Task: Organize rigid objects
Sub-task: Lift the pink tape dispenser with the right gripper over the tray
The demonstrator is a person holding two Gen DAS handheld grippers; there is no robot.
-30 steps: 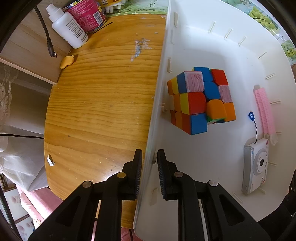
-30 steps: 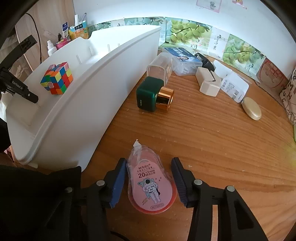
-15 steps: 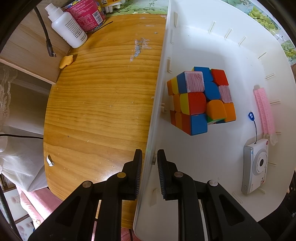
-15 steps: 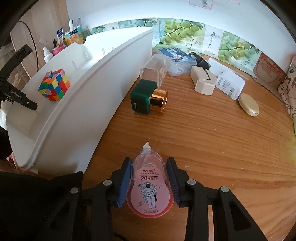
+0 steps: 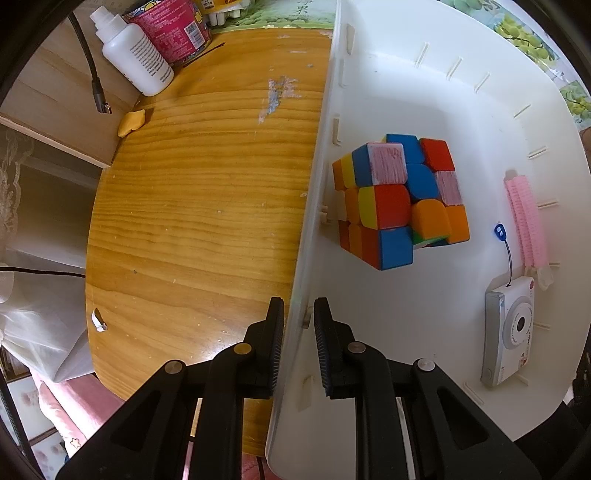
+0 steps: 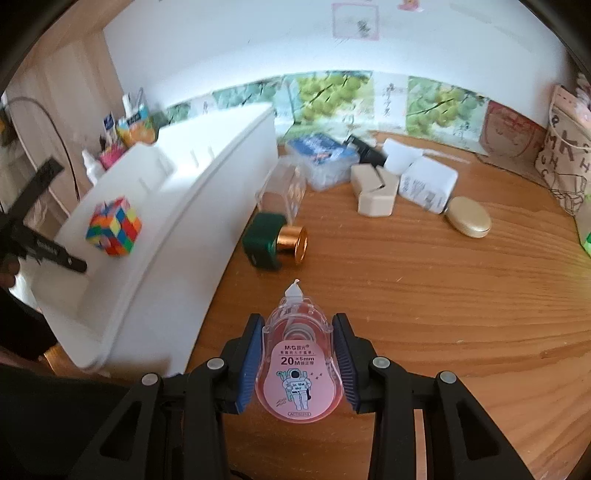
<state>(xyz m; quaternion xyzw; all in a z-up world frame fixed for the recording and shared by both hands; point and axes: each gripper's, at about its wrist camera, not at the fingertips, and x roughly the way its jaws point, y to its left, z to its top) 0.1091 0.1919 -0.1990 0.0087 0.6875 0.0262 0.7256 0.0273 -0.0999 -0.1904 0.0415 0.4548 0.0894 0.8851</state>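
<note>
My left gripper is shut on the near wall of the white bin, one finger outside and one inside. In the bin lie a colourful puzzle cube, a small toy camera and a pink comb-like piece. My right gripper is shut on a pink correction tape dispenser and holds it above the wooden table. The white bin with the cube stands to its left, where the left gripper also shows.
On the table right of the bin lie a green and gold sharpener, a clear box, beige and white boxes, and a gold oval case. Left of the bin stand a white bottle and a red cup.
My right gripper closed on the correction tape and lifted it off the table, tilting the view upward. The left gripper kept its hold on the bin wall.
</note>
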